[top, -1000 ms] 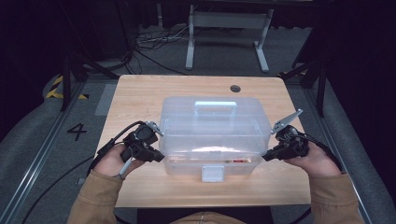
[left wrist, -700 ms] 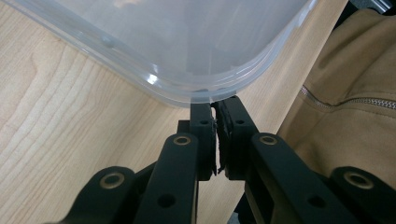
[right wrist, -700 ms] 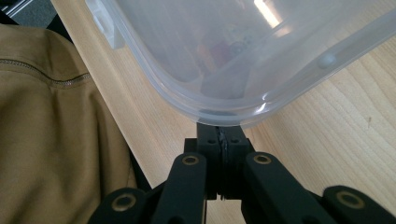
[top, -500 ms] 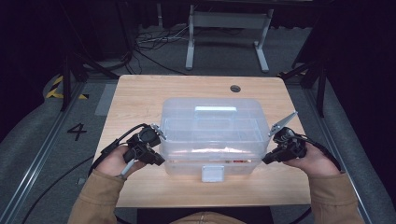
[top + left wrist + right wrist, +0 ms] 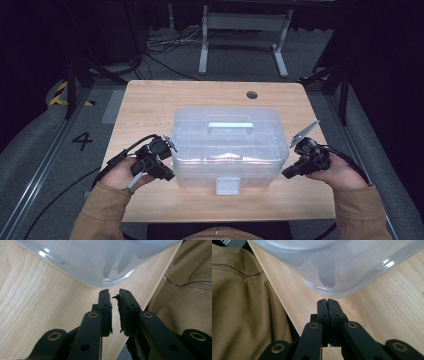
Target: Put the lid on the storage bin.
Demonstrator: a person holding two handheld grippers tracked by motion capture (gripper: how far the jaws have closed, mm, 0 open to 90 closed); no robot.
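Observation:
A clear plastic storage box (image 5: 227, 145) with a pale handle (image 5: 230, 125) on its lid and a front latch (image 5: 227, 186) stands in the middle of the wooden table (image 5: 150, 100). My left gripper (image 5: 167, 175) sits at the box's near left corner. In the left gripper view its jaws (image 5: 114, 293) stand a narrow gap apart with nothing between them, just short of the box's rounded corner (image 5: 100, 260). My right gripper (image 5: 287, 173) is at the near right corner, and it (image 5: 327, 300) is shut and empty, close to the box wall (image 5: 342, 265).
A tan jacket sleeve (image 5: 239, 305) lies along the table's near edge. A small round hole (image 5: 252, 94) is in the tabletop at the far right. Cables (image 5: 165, 45) and a metal stand (image 5: 245, 30) are on the floor beyond the table.
Both grippers have drifted slightly toward the near edge beside the box's corners. The box has barely moved.

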